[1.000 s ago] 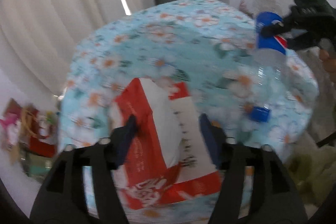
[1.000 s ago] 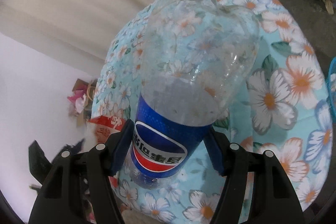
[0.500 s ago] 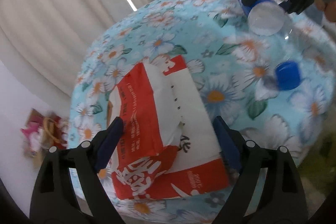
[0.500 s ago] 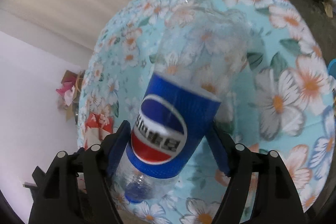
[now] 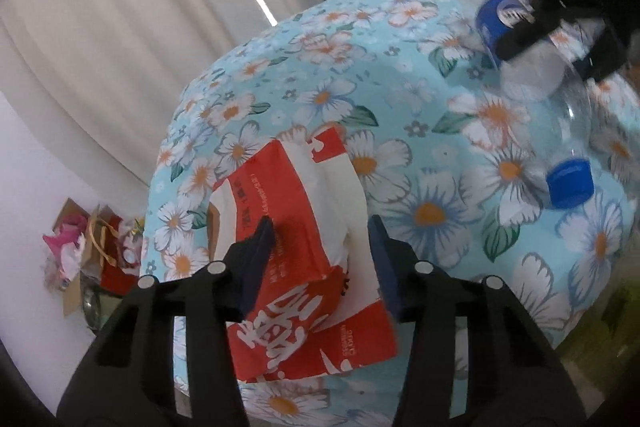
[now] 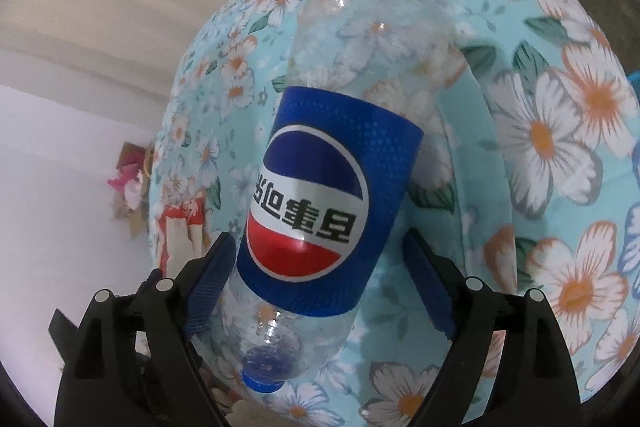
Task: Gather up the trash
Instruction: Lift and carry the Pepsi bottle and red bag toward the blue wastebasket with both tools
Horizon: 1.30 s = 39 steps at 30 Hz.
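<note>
The left gripper (image 5: 320, 239), its jaws just closing, straddles the crumpled red-and-white paper bag (image 5: 304, 259) on the floral-clothed table (image 5: 432, 211). The right gripper (image 6: 316, 263), jaws just widening, flanks the clear blue-labelled plastic bottle (image 6: 320, 211), which lies cap toward the camera, its left side touching the left pad, the right pad clear

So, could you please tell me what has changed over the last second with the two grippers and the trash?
The right gripper has just been opening around the clear plastic bottle with the blue label, now lying on the floral tablecloth. The left gripper has just been closing around the red-and-white paper bag. The bag stayed put.
</note>
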{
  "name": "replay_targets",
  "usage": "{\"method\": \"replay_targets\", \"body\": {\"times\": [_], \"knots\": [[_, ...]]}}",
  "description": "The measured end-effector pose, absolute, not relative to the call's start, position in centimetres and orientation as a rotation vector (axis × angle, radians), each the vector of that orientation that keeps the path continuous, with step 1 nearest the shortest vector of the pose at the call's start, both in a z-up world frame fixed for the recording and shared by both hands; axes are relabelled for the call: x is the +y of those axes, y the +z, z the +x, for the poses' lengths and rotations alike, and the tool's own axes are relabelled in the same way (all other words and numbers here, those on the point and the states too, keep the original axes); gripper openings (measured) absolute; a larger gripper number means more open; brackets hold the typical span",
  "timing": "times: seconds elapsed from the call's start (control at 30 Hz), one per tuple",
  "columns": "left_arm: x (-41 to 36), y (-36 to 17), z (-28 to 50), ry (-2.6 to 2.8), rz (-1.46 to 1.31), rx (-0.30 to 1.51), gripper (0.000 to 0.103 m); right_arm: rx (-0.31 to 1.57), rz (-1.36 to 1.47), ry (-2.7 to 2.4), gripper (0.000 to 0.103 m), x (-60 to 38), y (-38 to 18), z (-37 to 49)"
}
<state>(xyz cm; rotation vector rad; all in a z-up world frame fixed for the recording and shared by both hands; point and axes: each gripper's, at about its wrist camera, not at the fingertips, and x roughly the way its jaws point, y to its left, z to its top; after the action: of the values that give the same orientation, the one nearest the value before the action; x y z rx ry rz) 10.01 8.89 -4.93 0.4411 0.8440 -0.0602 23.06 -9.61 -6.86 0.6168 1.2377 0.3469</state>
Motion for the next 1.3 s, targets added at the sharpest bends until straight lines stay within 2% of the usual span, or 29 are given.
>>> {"method": "replay_targets", "body": {"times": [0.2, 0.5, 0.57, 0.63, 0.77, 1.0, 1.3], "knots": [[9.1, -4.7, 10.3, -0.057, 0.437, 0.844, 0.038, 1.233, 0.629, 0.346, 0.083, -9.5, -7.0, 23.3], [9.2, -4.6, 10.6, -0.052, 0.430, 0.847, 0.037, 1.230, 0.654, 0.353, 0.078, -9.9, -7.1, 23.4], [9.2, -4.6, 10.5, -0.050, 0.428, 0.847, 0.037, 1.227, 0.664, 0.361, 0.075, -9.9, -7.2, 23.4], [9.0, -4.7, 10.4, -0.049, 0.428, 0.846, 0.037, 1.226, 0.685, 0.379, 0.067, -9.9, -7.2, 23.4], [9.1, -4.6, 10.4, -0.050, 0.428, 0.846, 0.037, 1.221, 0.691, 0.387, 0.064, -10.0, -7.1, 23.4], [8.8, -4.3, 10.1, -0.040, 0.460, 0.822, 0.027, 1.192, 0.733, 0.420, 0.061, -11.2, -6.5, 22.9], [8.9, -3.4, 9.9, -0.031, 0.475, 0.791, 0.022, 1.128, 0.771, 0.436, 0.060, -13.5, -4.9, 21.9]]}}
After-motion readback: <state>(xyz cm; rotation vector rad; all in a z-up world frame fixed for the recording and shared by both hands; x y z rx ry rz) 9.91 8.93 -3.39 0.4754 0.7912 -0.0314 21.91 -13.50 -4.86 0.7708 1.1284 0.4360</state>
